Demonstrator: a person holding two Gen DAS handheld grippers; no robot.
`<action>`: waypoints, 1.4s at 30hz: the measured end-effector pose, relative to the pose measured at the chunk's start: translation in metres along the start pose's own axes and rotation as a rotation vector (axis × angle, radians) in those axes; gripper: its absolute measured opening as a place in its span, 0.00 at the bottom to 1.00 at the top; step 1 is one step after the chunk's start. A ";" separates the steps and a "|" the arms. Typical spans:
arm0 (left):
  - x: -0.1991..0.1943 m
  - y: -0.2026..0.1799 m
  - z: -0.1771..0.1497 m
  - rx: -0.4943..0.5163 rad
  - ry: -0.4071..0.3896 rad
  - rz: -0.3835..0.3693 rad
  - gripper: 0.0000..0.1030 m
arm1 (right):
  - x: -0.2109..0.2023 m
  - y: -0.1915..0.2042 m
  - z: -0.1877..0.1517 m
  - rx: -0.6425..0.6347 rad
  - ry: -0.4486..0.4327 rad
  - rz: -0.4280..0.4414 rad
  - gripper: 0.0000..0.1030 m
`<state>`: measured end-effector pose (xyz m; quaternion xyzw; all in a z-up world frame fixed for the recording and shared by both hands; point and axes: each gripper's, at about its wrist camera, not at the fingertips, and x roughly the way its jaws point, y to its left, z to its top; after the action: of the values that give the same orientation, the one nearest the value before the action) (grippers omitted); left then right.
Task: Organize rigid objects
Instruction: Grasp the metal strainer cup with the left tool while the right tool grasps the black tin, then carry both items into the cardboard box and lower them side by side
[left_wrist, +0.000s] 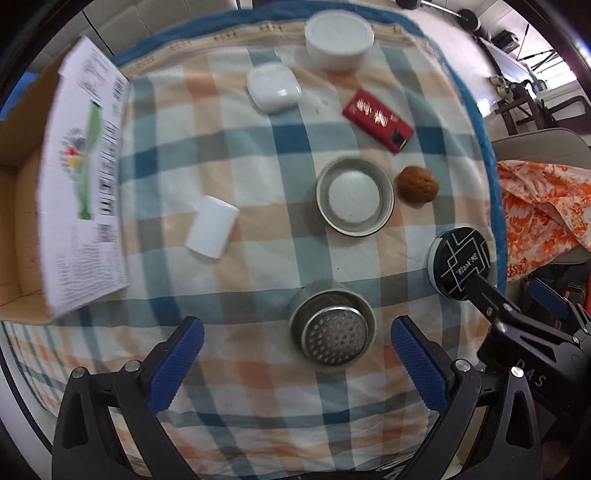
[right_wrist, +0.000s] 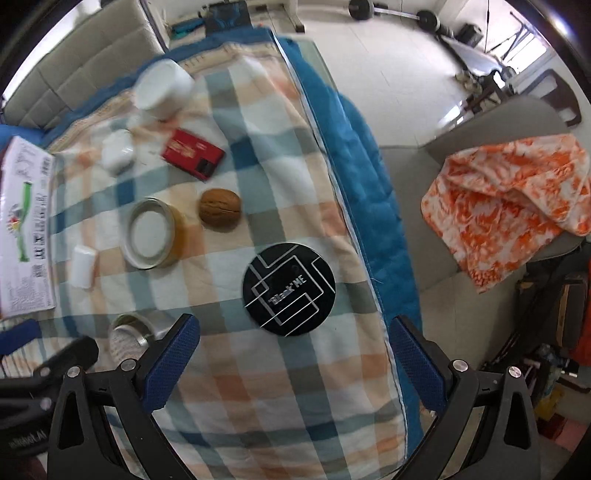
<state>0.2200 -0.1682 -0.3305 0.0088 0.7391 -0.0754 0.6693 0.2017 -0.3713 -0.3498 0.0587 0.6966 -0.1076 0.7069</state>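
Note:
My left gripper is open above the checked cloth. A perforated metal strainer cup lies just ahead of it, between the fingertips and untouched. My right gripper is open too, and a black round tin with white lines lies flat just beyond its fingertips. Farther out lie a metal lid, a walnut, a red box, a white earbud case, a white round tub and a small white box.
An open cardboard box with a printed flap stands at the left edge of the cloth. A blue quilt border marks the right edge. Beyond it, an orange patterned cloth hangs over a grey chair.

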 end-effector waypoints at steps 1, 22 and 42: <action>0.009 -0.002 0.002 -0.001 0.019 -0.001 1.00 | 0.009 -0.002 0.002 0.008 0.014 0.006 1.00; 0.084 0.014 -0.006 -0.001 0.121 0.036 0.70 | 0.095 -0.007 0.015 0.097 0.142 0.058 0.93; 0.068 0.007 -0.048 0.025 0.041 0.062 0.67 | 0.049 0.000 -0.032 0.038 0.154 0.094 0.75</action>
<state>0.1659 -0.1610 -0.3941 0.0414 0.7509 -0.0637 0.6561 0.1706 -0.3669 -0.3994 0.1127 0.7434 -0.0826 0.6541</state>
